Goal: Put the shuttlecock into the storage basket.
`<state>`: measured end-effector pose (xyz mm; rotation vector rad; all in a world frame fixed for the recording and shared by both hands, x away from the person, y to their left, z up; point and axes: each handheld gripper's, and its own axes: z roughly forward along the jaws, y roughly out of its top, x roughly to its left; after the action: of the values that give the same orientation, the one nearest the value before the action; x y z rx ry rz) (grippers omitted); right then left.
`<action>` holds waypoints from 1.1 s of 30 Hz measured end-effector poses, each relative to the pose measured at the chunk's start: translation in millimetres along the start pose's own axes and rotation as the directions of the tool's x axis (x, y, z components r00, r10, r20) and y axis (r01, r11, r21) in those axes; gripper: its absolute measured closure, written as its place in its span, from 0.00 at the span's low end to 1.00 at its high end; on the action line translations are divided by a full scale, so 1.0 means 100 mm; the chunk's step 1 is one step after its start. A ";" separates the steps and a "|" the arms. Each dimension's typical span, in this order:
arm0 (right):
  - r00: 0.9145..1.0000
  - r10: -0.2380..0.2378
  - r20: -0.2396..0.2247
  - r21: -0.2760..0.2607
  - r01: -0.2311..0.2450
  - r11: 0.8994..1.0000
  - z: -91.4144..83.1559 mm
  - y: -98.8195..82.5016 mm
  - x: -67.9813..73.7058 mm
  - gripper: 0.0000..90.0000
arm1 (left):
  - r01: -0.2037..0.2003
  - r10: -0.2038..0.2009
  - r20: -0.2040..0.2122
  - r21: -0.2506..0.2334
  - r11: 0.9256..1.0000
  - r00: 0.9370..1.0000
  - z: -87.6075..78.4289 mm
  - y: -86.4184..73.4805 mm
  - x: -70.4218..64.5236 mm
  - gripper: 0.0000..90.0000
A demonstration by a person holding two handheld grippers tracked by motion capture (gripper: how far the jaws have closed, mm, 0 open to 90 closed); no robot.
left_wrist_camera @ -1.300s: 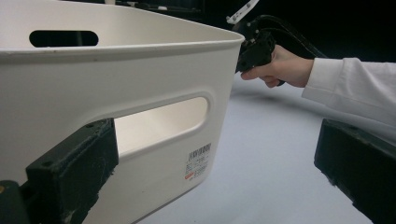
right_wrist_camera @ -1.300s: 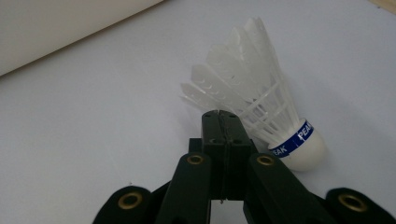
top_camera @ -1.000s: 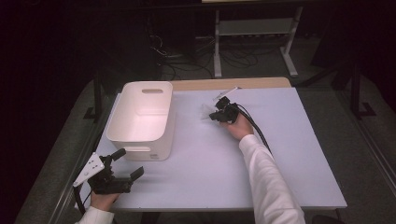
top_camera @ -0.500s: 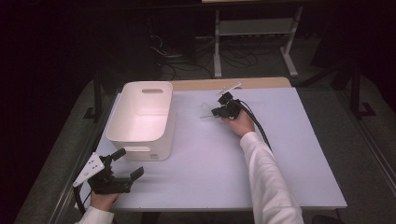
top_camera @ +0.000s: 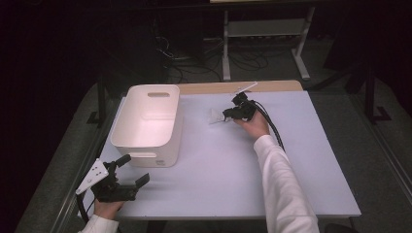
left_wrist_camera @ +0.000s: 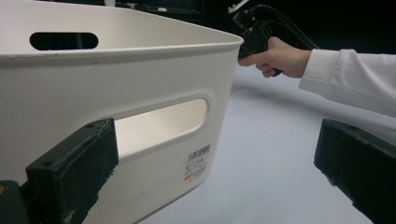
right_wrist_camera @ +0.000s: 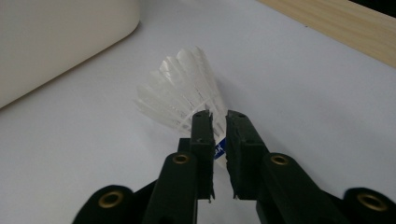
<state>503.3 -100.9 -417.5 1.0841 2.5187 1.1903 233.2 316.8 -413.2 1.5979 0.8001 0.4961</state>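
Shuttlecock (right_wrist_camera: 184,93) between right hand-held gripper (right_wrist_camera: 218,122) jaws; white bin (top_camera: 148,124) nearby, left.

I am seeing the bin (top_camera: 150,121) sitting on the counter (top_camera: 218,165) at its left, the shuttlecock (top_camera: 215,116) lying just right of it, and my left hand-held gripper (top_camera: 127,170) resting before the bin.

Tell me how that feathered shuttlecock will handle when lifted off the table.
The shuttlecock probably weighs next to nothing: its skirt is thin, see-through white feathers. Those feathers look fragile, so squeezing them would likely bend or snap them. The right gripper has its jaws at the narrow base end, seemingly the sturdier place; set down, it would likely roll in a curve.
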 end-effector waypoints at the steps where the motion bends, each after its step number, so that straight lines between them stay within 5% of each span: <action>1: 1.000 -0.008 -0.003 -0.005 0.008 1.000 -0.01 0.00 -0.01 0.84 | -0.001 0.001 0.000 0.001 1.000 1.000 0.00 0.00 0.00 0.00; 10: 1.000 -0.025 -0.012 0.028 0.025 0.999 -0.09 0.02 -0.03 0.41 | 0.000 0.000 0.005 0.003 1.000 1.000 0.00 0.00 0.00 0.00; 23: 0.991 -0.120 -0.064 0.114 0.126 0.985 -0.07 0.08 -0.05 0.03 | 0.000 0.000 0.002 0.011 1.000 1.000 0.00 0.00 0.00 0.00; 28: 0.964 -0.257 -0.061 0.133 0.263 0.955 -0.08 0.13 -0.05 0.03 | -0.001 0.001 0.004 0.011 1.000 1.000 0.00 0.00 0.00 0.00; 33: 0.945 -0.314 -0.094 0.165 0.326 0.931 -0.03 0.15 -0.09 0.05 | -0.001 0.001 0.003 0.011 1.000 1.000 0.00 0.00 0.00 0.00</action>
<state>516.6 -102.4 -405.9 0.6343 2.7585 0.9400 233.4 316.8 -413.2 1.6091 0.8005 0.4906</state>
